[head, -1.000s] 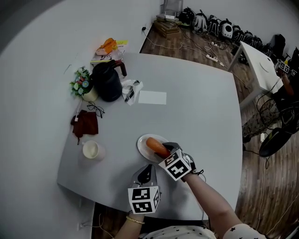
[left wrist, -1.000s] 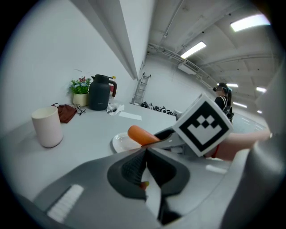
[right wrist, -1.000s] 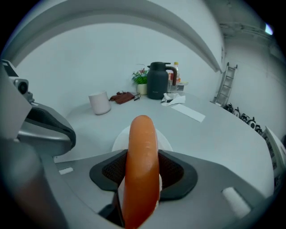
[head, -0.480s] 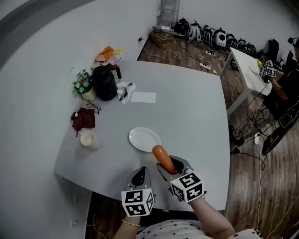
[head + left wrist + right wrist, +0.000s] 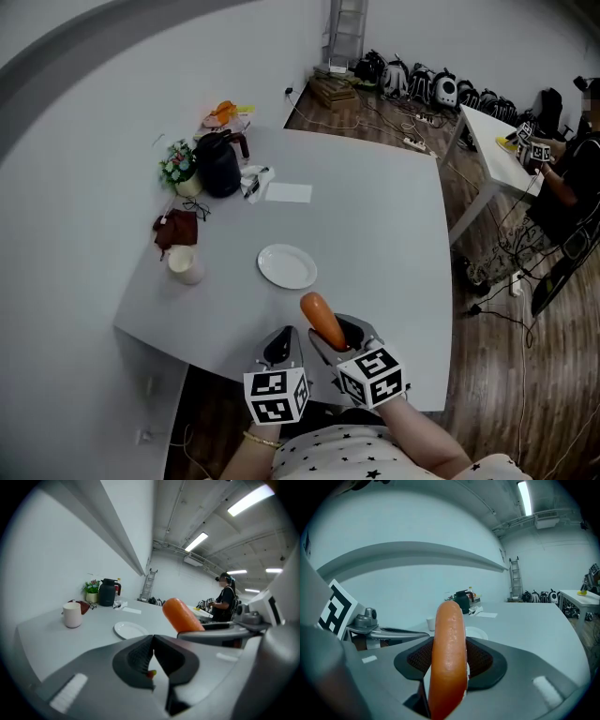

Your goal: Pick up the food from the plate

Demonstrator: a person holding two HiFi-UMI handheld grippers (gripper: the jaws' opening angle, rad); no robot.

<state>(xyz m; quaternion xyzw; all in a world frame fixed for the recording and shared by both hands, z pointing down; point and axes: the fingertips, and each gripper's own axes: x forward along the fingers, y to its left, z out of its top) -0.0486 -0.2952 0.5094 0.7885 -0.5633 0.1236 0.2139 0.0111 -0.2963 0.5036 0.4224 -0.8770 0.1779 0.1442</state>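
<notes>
My right gripper [image 5: 330,339] is shut on an orange sausage [image 5: 322,320], held above the table's near edge, and the sausage [image 5: 449,658] fills the middle of the right gripper view, upright between the pads. The same sausage [image 5: 182,616] juts up at the right of the left gripper view. The small white plate [image 5: 287,266] lies bare on the grey table [image 5: 375,216], a short way beyond both grippers, and the plate [image 5: 130,630] also shows ahead of the left jaws. My left gripper [image 5: 281,348] hovers beside the right one, shut, with nothing held.
At the table's far left stand a white cup [image 5: 184,265], a dark red cloth [image 5: 175,230], glasses, a black kettle [image 5: 217,163], a small flower pot [image 5: 179,165] and a white paper [image 5: 289,193]. A second table [image 5: 502,127] and a person stand at the right.
The right gripper has lifted the sausage off the plate and drawn it back toward the table's near edge. The plate now lies bare. The left gripper stayed beside it.
</notes>
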